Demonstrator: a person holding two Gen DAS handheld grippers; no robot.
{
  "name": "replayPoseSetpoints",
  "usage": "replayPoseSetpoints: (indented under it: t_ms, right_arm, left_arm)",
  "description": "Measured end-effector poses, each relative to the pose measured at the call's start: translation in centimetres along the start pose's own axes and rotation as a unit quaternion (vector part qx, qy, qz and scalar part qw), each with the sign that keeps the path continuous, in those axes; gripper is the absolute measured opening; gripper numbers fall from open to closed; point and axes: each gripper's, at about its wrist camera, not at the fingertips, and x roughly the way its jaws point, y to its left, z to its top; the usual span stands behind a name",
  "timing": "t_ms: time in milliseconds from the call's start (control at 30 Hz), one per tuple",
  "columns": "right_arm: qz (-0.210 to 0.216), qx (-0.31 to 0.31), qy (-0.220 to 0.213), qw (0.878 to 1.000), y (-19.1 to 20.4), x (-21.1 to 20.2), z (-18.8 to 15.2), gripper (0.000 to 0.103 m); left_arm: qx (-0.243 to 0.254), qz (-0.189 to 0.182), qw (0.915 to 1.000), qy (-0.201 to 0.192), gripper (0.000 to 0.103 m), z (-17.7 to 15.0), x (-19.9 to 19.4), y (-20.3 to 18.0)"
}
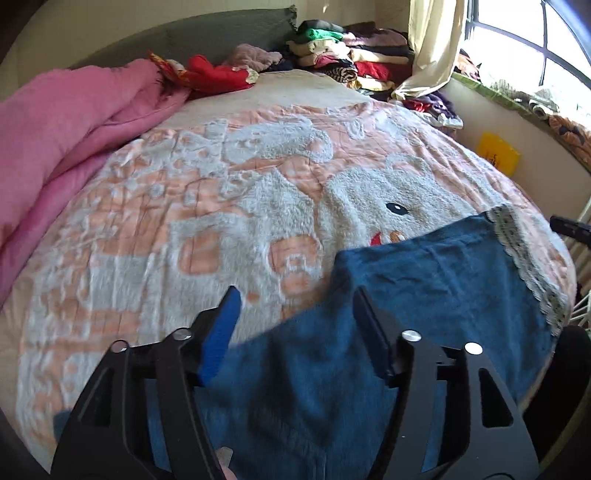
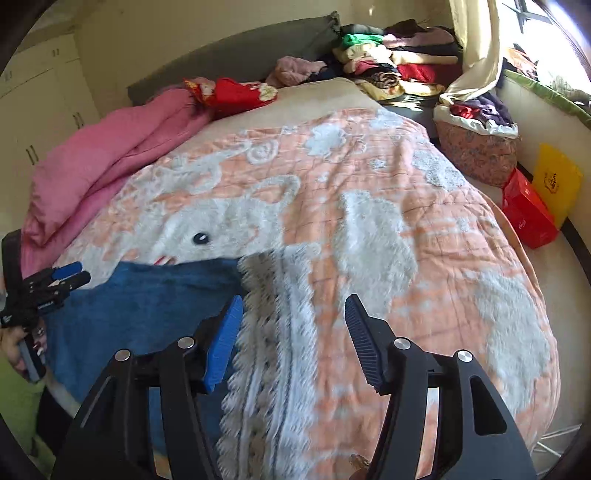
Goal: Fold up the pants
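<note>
On bedspread [image 1: 184, 221], unlabelled blue pants [image 1: 424, 273]

Bed with peach blanket [image 2: 369, 166], grey headboard [image 1: 207, 33] top, sunlit window [image 1: 535, 40] upper right, cream wardrobe [image 2: 40, 99] left.

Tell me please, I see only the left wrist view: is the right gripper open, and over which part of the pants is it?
Observer: The right gripper is open; nothing is between its fingers.
Operator: What lies under it?
Observer: The grey lace band at the edge of the blue pants. Whether it touches, I cannot tell.
Operator: Is any obstacle on that side?
Observer: A red box stands beside the yellow bag, low at the right.
</note>
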Motion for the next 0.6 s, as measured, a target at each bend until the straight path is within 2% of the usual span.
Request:
replayPoseSetpoints:
  t_ms: [67,200,267,367,533,600]
  right_arm:
    - [0.014,-0.017,0.012,1.0,1.4,-0.5,-1.1,0.057]
    - [0.028,-0.065,0.04,0.997,5.3,0.0,-3.4,0.062]
    - [0.036,-0.083,0.054,0.994,6.7,0.7,-4.3,0.063]
    - [0.026,-0.1,0.081,0.991,8.1,2.3,-4.9,0.069]
    - [-0.023,-0.087,0.148,0.985,6.8,4.6,-5.8,0.072]
    - [-0.02,-0.066,0.152,0.986,5.9,4.6,-6.1,0.071]
  left_arm:
    - [-0.003,-0.007,0.9999,0.008,0.069,-1.5,-1.2,0.1]
    - [-0.011,-0.004,0.9996,0.026,0.078,-4.5,-2.9,0.3]
    - [-0.005,0.01,0.9994,0.034,0.085,-5.2,-2.7,0.1]
    - [0.001,0.07,0.9952,0.068,0.086,-6.0,-1.0,0.7]
    - [-0.031,0.069,0.994,0.079,0.088,-7.1,-0.5,3.1]
    - [-0.028,0.076,0.9936,0.078,0.088,-7.4,-0.5,3.5]
